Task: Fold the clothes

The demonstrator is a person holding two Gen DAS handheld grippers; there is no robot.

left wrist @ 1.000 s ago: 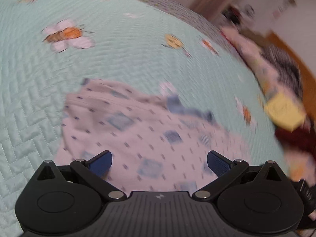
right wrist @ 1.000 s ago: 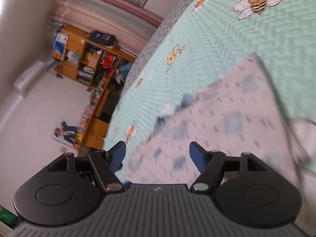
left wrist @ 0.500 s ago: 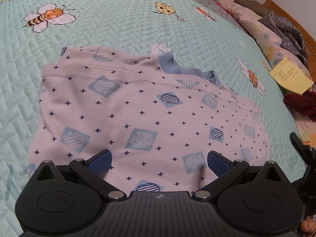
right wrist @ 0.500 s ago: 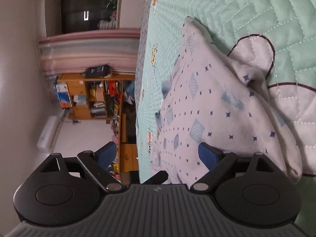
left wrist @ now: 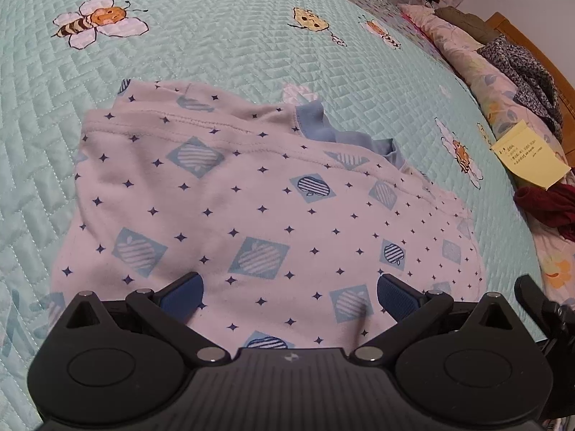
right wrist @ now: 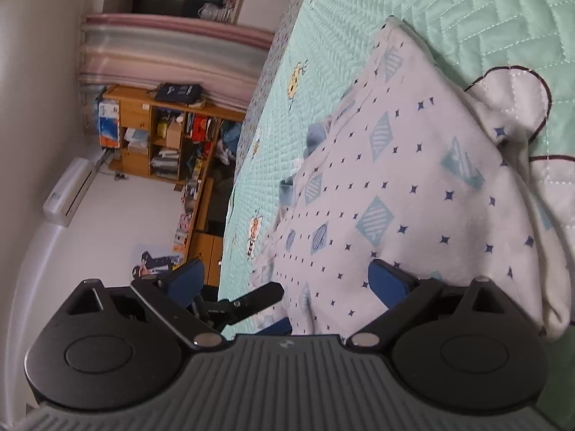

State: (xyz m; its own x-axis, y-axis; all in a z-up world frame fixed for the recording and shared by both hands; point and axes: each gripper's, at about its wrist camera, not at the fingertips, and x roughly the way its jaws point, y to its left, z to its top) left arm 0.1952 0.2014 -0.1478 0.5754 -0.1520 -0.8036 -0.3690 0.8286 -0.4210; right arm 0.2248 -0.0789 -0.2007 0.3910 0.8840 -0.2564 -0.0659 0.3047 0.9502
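A pale garment (left wrist: 251, 208) printed with blue diamonds and small stars, blue-trimmed at its far edge, lies rumpled on a mint quilt (left wrist: 215, 43) with bees. My left gripper (left wrist: 289, 296) hovers open over the garment's near part, and nothing is pinched between its blue fingers (left wrist: 179, 294). In the right wrist view the same garment (right wrist: 413, 186) runs up the frame. My right gripper (right wrist: 289, 282) is rolled on its side at the garment's edge. Its jaws are opening wide, with cloth between them but not pressed by the pads.
Along the bed's right side lie floral bedding (left wrist: 478, 72), a dark patterned cloth (left wrist: 521, 68), a yellow note (left wrist: 528, 154) and a dark red cloth (left wrist: 546, 208). Beyond the bed edge stands a wooden shelf (right wrist: 161, 136) against the wall.
The right gripper's jaws have widened and the gripper has rolled and sunk toward the garment's edge. The left view has steadied and now looks more steeply down at the garment.
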